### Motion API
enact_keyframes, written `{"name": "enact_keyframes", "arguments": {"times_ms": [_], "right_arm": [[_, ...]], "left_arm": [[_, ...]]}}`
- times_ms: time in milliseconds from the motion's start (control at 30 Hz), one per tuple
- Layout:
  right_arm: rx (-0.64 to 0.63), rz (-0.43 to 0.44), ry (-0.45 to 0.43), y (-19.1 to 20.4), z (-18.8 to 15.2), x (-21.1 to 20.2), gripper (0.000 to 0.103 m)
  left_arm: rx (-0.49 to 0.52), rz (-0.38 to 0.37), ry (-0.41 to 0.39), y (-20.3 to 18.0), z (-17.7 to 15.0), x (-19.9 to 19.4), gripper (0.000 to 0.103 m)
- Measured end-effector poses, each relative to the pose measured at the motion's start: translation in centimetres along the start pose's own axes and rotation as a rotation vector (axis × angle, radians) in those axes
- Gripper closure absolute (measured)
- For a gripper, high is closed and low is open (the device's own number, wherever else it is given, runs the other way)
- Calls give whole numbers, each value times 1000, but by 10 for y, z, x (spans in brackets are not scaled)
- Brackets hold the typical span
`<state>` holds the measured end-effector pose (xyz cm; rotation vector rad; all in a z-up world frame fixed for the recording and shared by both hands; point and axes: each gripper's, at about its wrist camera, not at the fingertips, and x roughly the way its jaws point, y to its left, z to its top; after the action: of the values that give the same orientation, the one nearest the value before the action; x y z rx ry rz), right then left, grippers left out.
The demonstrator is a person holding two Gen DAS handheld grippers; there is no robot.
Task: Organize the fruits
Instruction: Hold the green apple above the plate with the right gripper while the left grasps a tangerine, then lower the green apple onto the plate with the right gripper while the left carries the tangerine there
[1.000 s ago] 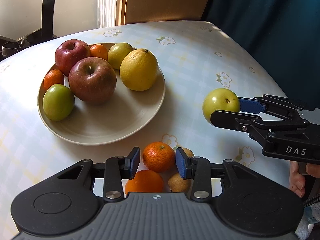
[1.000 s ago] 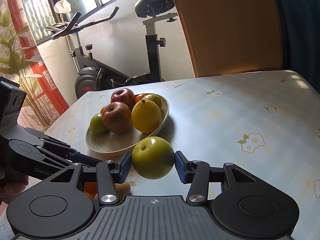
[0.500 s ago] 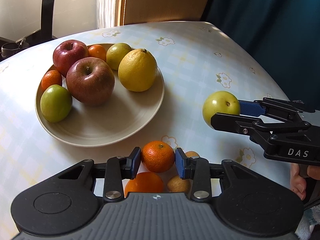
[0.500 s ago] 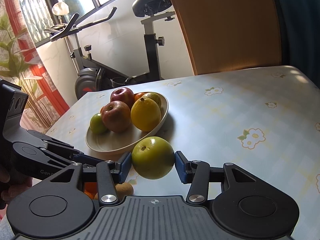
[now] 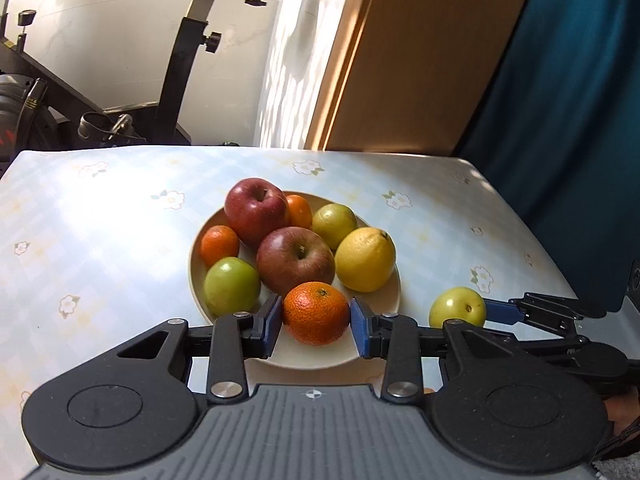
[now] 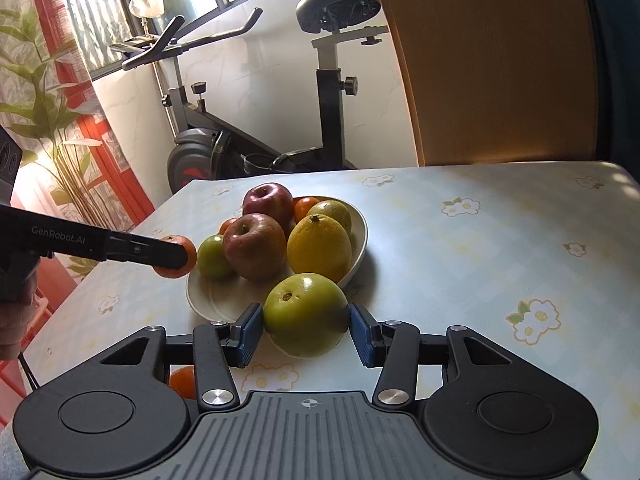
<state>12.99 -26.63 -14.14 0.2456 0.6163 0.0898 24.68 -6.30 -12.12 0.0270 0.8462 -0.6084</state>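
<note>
My left gripper (image 5: 316, 322) is shut on a small orange tangerine (image 5: 317, 313) and holds it in the air just before the near rim of the cream plate (image 5: 384, 320). The right wrist view shows that tangerine (image 6: 188, 254) at the plate's left side. On the plate lie two red apples (image 5: 295, 261), a yellow lemon (image 5: 365, 259), green fruits and two small tangerines. My right gripper (image 6: 306, 330) is shut on a green round fruit (image 6: 306, 314) to the right of the plate, low over the tablecloth (image 6: 480, 264). The left wrist view shows this fruit (image 5: 458, 306) too.
Another tangerine (image 6: 183, 381) lies on the table near the front edge, half hidden by my right gripper. An exercise bike (image 6: 256, 136) stands beyond the table's far side. A wooden panel (image 6: 492, 60) and a dark blue curtain (image 5: 568, 80) rise behind the table.
My left gripper has lifted the tangerine off the table and carried it to the plate's near rim, tilting upward. The right gripper with the green fruit has shifted slightly nearer the plate.
</note>
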Motion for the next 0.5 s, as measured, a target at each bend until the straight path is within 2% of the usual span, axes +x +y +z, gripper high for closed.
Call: {"name": "enact_keyframes", "arguments": {"times_ms": [233,500], "right_arm": [[-63,27,6,14,20,15,59],[-158,23,-39,25,64,37,59]], "left_arm": [[-65,54,-48,21,18,2,64],[-117,83,-73,37,34,23,64]]}}
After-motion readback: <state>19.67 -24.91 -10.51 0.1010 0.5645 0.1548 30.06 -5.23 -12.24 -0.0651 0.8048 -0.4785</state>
